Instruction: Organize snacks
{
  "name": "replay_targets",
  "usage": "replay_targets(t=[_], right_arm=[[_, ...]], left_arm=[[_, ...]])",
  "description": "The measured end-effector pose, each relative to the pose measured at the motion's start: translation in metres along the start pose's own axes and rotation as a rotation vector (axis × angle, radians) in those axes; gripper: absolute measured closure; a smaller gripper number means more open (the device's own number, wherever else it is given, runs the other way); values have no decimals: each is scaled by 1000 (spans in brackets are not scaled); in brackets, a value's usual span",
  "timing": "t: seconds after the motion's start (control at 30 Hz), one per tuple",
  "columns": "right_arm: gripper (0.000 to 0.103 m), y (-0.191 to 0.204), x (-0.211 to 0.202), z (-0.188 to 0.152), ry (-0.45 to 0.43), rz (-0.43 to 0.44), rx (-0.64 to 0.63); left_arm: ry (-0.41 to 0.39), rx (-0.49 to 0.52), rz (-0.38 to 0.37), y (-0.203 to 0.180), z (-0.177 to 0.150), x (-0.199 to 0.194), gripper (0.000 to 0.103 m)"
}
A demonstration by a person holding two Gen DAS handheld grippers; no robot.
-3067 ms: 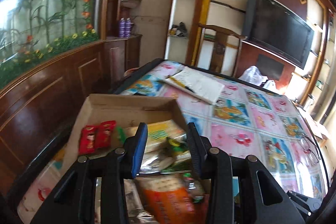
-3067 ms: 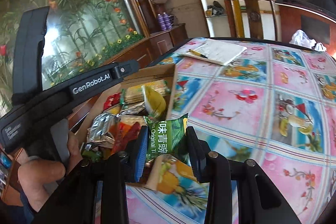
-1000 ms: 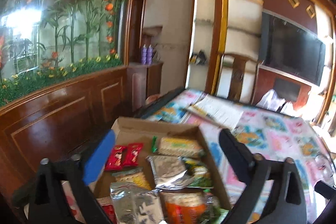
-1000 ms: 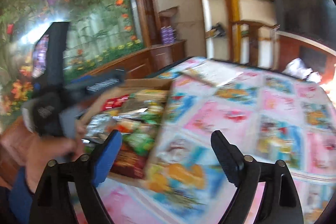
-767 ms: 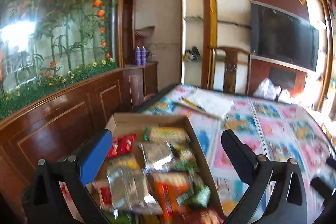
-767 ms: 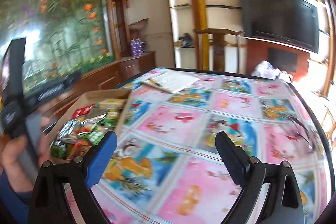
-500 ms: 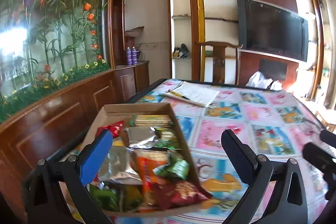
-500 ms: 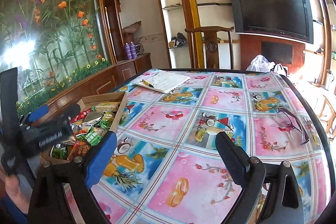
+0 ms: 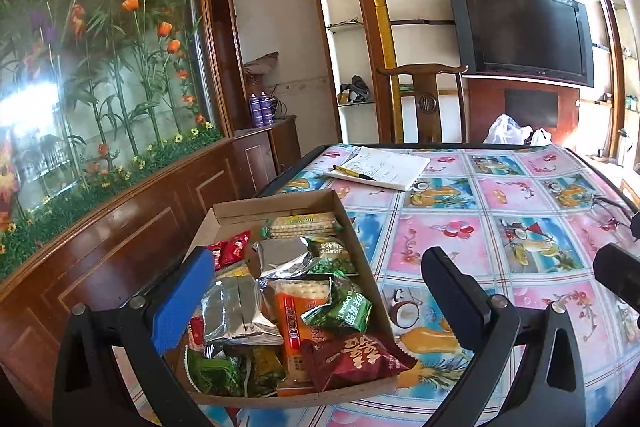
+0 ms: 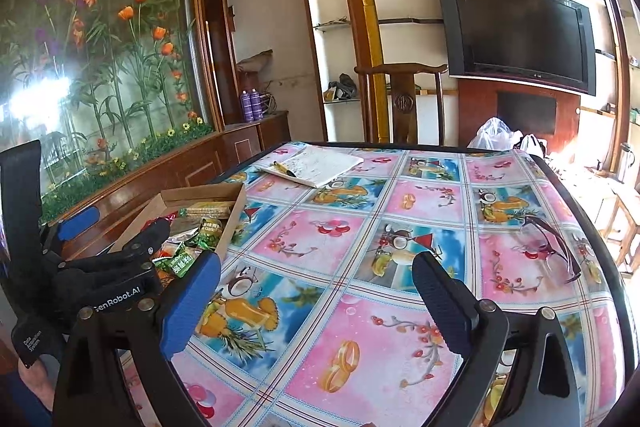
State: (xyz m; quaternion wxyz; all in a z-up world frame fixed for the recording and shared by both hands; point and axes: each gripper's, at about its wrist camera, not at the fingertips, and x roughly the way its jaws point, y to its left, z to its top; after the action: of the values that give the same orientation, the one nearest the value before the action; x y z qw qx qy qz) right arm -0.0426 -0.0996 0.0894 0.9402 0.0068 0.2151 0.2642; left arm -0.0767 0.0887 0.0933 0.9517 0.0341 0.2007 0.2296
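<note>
A shallow cardboard box (image 9: pixel 276 205) sits at the table's left edge, full of snack packets. Among them are silver foil packs (image 9: pixel 280 255), a green pea packet (image 9: pixel 340 307), an orange cracker pack (image 9: pixel 296 323) and a dark red packet (image 9: pixel 352 355) at the near rim. My left gripper (image 9: pixel 320 297) hangs open just short of the box, with nothing between its pads. In the right wrist view the left gripper (image 10: pixel 114 227) stands before the box (image 10: pixel 200 197). My right gripper (image 10: pixel 318 303) is open wide over bare tablecloth, to the right of the box.
A notebook with a pen (image 10: pixel 316 167) lies at the far left of the table. Sunglasses (image 10: pixel 552 243) rest near the right edge. A wooden chair (image 10: pixel 400 99) and plastic bags (image 10: pixel 492 135) stand behind the far edge. A wood-panelled wall runs along the left.
Both grippers, nearly shut over the box three seconds ago, now stand wide open. The right one has swung right, away from the box. The left view has levelled out and drawn back.
</note>
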Motion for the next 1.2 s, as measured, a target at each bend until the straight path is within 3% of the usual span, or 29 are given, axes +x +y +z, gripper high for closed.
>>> replay_targets(t=[1.2], right_arm=[[4, -1, 5, -1, 30, -21, -2]], left_arm=[[-1, 13, 32, 1, -2, -1, 0]])
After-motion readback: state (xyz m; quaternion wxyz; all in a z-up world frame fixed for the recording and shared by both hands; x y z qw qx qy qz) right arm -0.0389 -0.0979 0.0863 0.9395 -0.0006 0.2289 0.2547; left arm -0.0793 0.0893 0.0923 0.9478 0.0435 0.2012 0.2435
